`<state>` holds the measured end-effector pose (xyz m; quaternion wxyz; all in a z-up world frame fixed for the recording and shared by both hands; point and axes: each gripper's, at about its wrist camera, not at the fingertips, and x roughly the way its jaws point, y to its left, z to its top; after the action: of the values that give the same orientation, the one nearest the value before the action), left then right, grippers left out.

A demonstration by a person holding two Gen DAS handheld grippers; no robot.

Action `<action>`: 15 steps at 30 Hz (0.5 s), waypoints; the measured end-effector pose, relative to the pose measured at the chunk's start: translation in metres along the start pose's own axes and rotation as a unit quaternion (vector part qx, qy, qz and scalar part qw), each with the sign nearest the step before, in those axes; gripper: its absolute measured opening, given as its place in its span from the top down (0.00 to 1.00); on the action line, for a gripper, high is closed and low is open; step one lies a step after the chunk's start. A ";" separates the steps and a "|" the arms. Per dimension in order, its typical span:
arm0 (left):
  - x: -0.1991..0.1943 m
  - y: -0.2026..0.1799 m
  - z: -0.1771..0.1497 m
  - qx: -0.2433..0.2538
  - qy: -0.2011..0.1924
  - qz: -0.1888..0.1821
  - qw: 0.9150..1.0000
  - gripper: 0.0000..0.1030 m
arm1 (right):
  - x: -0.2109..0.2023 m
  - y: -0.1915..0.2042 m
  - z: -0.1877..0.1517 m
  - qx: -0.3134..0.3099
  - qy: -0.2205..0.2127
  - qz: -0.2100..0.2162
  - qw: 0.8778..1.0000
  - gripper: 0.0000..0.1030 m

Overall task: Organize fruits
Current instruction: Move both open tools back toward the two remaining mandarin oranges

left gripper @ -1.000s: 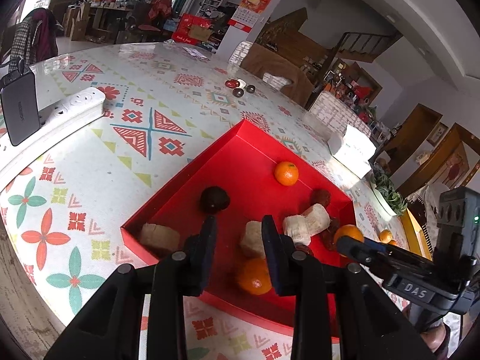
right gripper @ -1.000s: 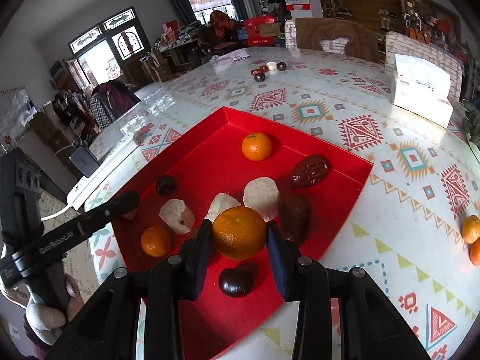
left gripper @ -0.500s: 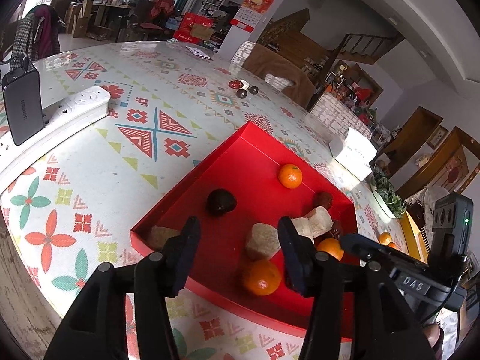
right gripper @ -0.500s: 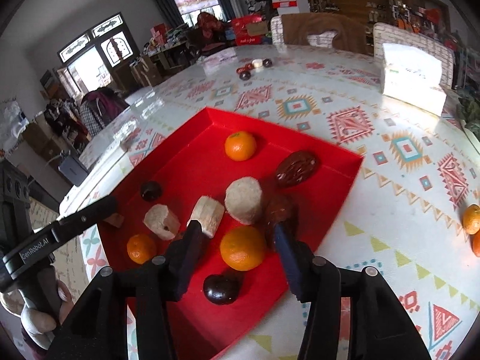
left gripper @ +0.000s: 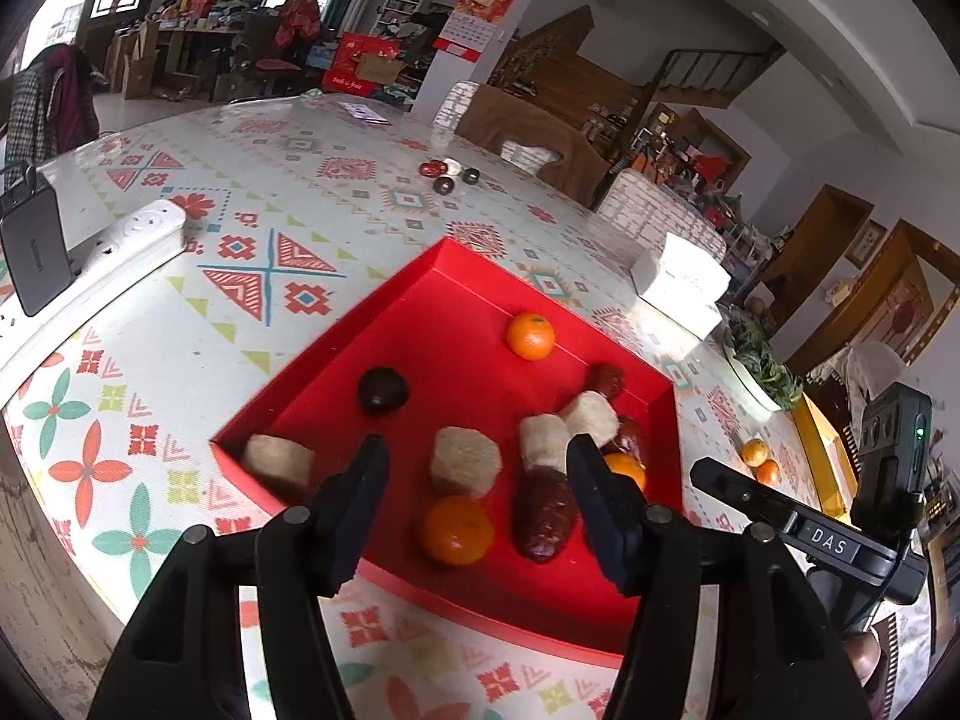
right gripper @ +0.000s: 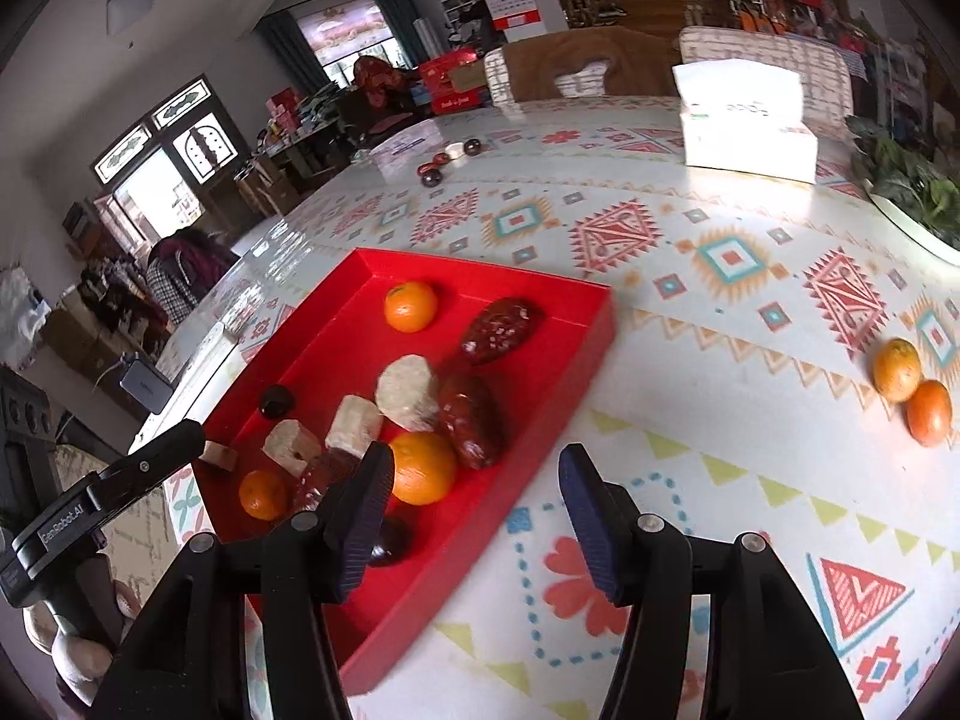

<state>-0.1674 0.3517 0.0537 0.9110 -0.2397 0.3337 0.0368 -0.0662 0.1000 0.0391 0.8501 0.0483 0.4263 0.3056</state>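
1. Now my left tongs (left gripper: 474, 480) stand apart with nothing clamped, their jaws just having been opening; low in the frame, a tangerine (left gripper: 456, 529) and a dark red fruit (left gripper: 543, 516) lie in the red tray (left gripper: 420, 276) between the tips.
2. My right tongs (right gripper: 474, 489) are likewise apart and empty, jaws just opened, over the tablecloth (right gripper: 690, 450) beside the tray's edge.
3. Only the right view, at its right edge, shows two tangerines (right gripper: 912, 387) clearly.
4. Only the left view shows the power strip (left gripper: 120, 240) clearly, upper left.
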 end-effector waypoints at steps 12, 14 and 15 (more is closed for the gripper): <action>-0.011 -0.049 -0.009 0.031 0.007 -0.009 0.999 0.31 | -0.039 -0.043 -0.018 0.029 -0.032 -0.025 0.999 0.32; -0.014 -0.059 -0.011 0.039 0.004 -0.011 0.999 0.31 | -0.049 -0.053 -0.022 0.030 -0.041 -0.039 0.998 0.32; -0.018 -0.067 -0.012 0.045 0.000 -0.013 0.999 0.31 | -0.055 -0.058 -0.024 0.031 -0.045 -0.046 0.997 0.32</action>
<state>-0.1733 0.2891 0.0843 0.9214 -0.2027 0.3314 0.0101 -0.0810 0.0182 0.0423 0.8796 0.0685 0.3986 0.2504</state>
